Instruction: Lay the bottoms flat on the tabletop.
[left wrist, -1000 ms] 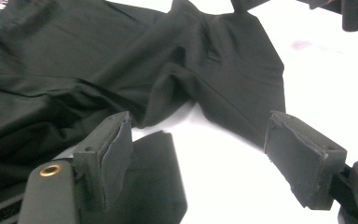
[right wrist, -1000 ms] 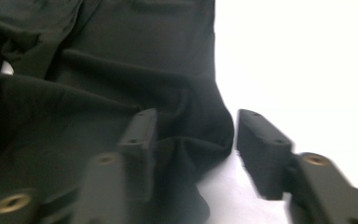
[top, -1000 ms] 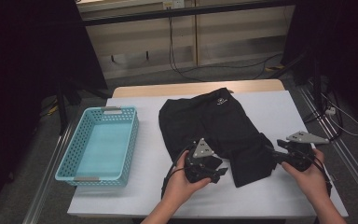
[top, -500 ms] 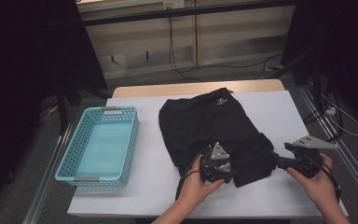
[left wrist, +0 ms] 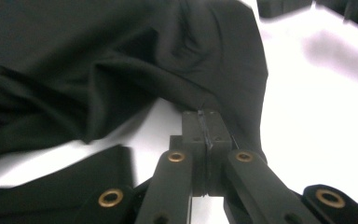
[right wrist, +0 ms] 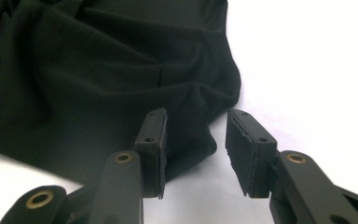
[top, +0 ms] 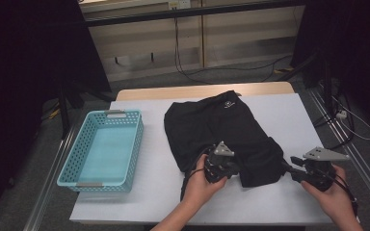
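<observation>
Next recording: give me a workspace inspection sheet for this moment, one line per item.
Surface: white table, wooden strip along the far edge.
Job's things: black garment spread at the centre, near corners bunched.
Clutter: empty turquoise basket at the left.
Grippers: left gripper has just been closing and is shut on the garment's edge; right gripper has just been closing, its jaws still apart beside a garment corner, no cloth pressed.
Cables: one trails from each gripper; more lie on the floor beyond the table.
Surroundings: dark curtains at both sides, pale wooden panels behind.

Dim room beyond a white-topped table (top: 289, 120), pale cabinet fronts (top: 221, 43), grey floor (top: 250, 72) with trailing cables (top: 231, 72).
</observation>
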`<state>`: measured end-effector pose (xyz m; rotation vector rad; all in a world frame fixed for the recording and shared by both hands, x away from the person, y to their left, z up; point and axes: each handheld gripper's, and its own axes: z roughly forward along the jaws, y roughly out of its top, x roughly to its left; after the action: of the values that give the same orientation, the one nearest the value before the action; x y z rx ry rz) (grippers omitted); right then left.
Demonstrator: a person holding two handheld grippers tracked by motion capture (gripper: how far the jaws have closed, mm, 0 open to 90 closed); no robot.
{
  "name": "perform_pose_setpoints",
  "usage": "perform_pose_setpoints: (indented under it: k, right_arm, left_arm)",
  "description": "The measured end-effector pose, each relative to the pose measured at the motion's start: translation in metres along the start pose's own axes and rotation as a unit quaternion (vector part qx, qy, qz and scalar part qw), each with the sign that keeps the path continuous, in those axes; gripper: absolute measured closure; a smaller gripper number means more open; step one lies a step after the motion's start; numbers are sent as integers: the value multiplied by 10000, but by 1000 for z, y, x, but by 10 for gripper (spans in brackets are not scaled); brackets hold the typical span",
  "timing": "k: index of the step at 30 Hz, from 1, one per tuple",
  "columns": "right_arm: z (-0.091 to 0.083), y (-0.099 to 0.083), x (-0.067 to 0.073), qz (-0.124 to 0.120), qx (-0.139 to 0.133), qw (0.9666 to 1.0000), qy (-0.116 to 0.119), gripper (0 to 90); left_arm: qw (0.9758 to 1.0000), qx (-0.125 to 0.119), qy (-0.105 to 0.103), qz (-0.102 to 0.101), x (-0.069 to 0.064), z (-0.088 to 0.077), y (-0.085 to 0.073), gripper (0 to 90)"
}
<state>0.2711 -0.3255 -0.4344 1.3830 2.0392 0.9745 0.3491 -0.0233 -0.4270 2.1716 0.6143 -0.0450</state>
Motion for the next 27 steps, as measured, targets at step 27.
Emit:
perform_pose_setpoints:
  k: [27]
  right_arm:
    - [18, 5, 0, -67, 36, 9999, 100, 900]
  left_arm:
    - [9989, -372, 236, -136, 21, -17, 3, 900]
